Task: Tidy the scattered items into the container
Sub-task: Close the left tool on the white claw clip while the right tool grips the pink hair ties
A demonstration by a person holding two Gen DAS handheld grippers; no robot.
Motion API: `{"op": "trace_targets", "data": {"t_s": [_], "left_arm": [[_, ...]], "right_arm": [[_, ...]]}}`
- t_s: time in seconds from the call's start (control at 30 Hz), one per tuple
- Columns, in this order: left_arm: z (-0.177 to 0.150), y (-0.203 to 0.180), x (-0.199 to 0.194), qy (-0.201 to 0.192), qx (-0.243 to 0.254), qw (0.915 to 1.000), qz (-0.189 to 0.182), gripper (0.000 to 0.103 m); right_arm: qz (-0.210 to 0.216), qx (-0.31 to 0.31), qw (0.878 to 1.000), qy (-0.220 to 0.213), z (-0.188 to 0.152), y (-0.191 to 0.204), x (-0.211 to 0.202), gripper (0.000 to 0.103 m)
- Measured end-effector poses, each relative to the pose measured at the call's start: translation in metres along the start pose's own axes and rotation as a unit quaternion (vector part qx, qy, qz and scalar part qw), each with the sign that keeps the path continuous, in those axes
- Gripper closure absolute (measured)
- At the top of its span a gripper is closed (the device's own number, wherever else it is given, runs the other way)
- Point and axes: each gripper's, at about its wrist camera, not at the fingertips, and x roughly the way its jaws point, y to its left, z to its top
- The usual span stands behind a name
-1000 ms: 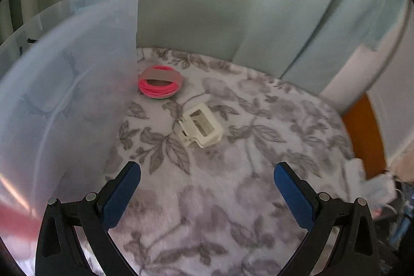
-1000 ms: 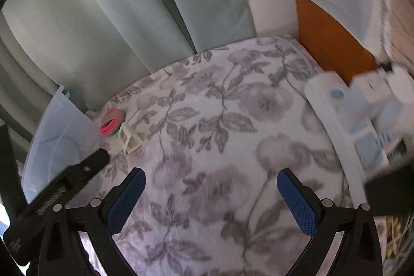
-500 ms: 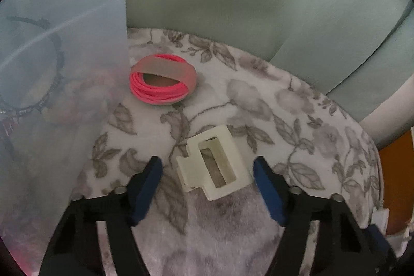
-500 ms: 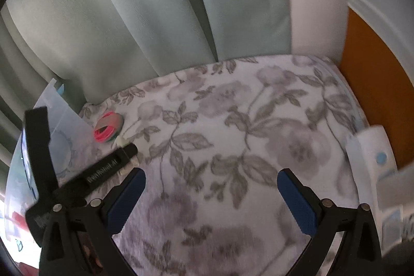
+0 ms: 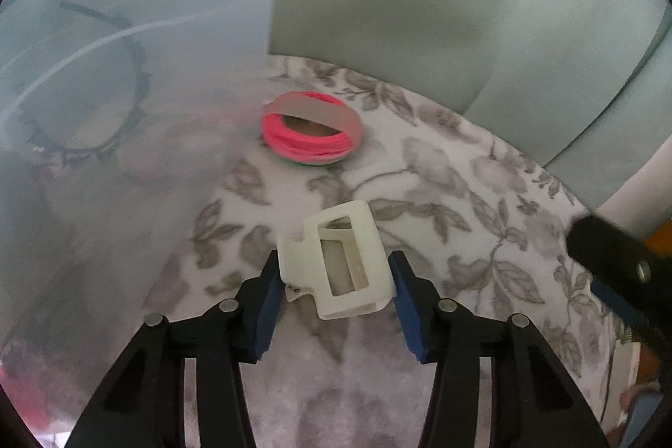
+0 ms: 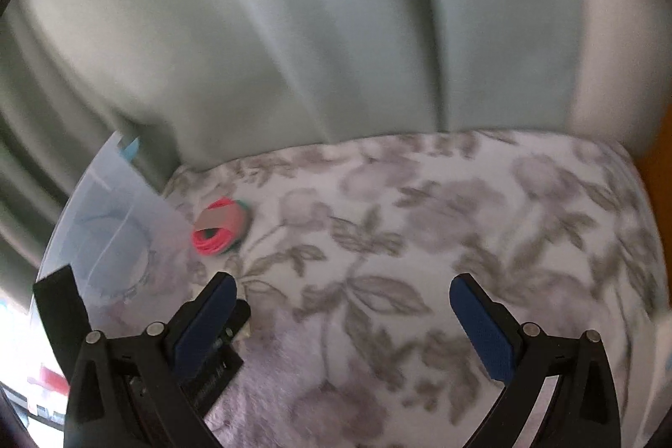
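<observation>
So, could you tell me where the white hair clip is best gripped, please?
Grip the white hair clip across its two long flat sides, coming from above and the near end, as the left claw does now. Those sides run parallel and fit between the pads; its open frame offers no top hold.

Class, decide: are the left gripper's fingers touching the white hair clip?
Touching. In the left wrist view both blue fingers of the left gripper, which have just been closing, press the white hair clip on either side.
</observation>
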Motion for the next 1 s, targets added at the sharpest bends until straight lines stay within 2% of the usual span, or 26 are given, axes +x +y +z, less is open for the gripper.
{"op": "trace_targets", "data": {"t_s": [0.2,0.37,0.5,0.77,0.87,1.0], "left_arm": [[-0.005,0.01,-0.009,-0.03,0.002,0.9988,0.039,0.052],[0.001,0.02,0.003,-0.035,-0.02,0.9975,0.057,0.052],[0.009,0.024,0.007,-0.045,-0.031,0.9956,0.076,0.052],[0.012,0.027,0.009,-0.048,-0.039,0.9952,0.076,0.052],[0.013,0.028,0.01,-0.048,-0.039,0.9952,0.075,0.052],[0.01,0.027,0.011,-0.043,-0.041,0.9953,0.076,0.053]], "right_arm": [[0.067,-0.096,0.993,0.03,0.011,0.032,0.034,0.0],[0.098,-0.129,0.986,0.047,0.02,0.046,0.062,0.0],[0.122,-0.18,0.974,0.063,0.027,0.064,0.081,0.001],[0.137,-0.27,0.948,0.1,0.032,0.101,0.123,0.007],[0.139,-0.285,0.943,0.103,0.031,0.108,0.132,0.008],[0.136,-0.303,0.937,0.106,0.027,0.115,0.142,0.018]]}}
